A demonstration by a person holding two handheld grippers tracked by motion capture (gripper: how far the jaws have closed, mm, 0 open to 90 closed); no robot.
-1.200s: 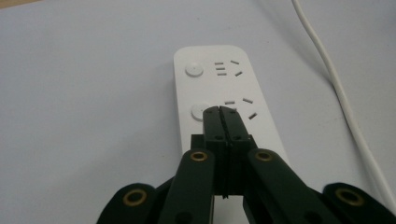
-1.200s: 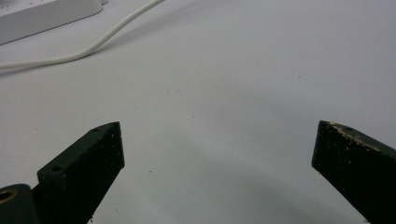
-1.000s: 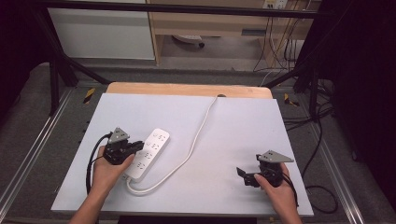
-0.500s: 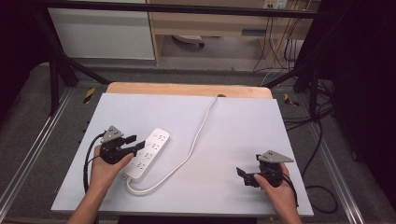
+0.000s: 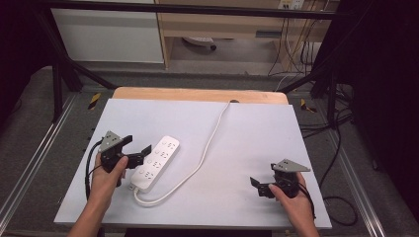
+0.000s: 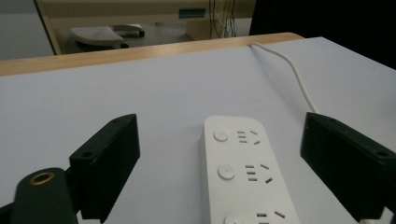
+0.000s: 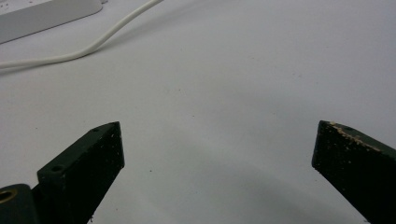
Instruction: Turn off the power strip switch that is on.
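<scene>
White table (image 5: 257,143) under both hands. Power strip (image 5: 154,163) lies left of centre, angled; its cord (image 5: 213,136) runs to the far edge. Left gripper (image 5: 138,149) just beside the strip, jaws apart. Right gripper (image 5: 260,186) near right, well apart from it, jaws apart over bare table.

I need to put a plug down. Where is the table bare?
Bare: between the cord and the right tool, and the table's far left corner. Crowded: around the power strip, where the left tool sits.
</scene>
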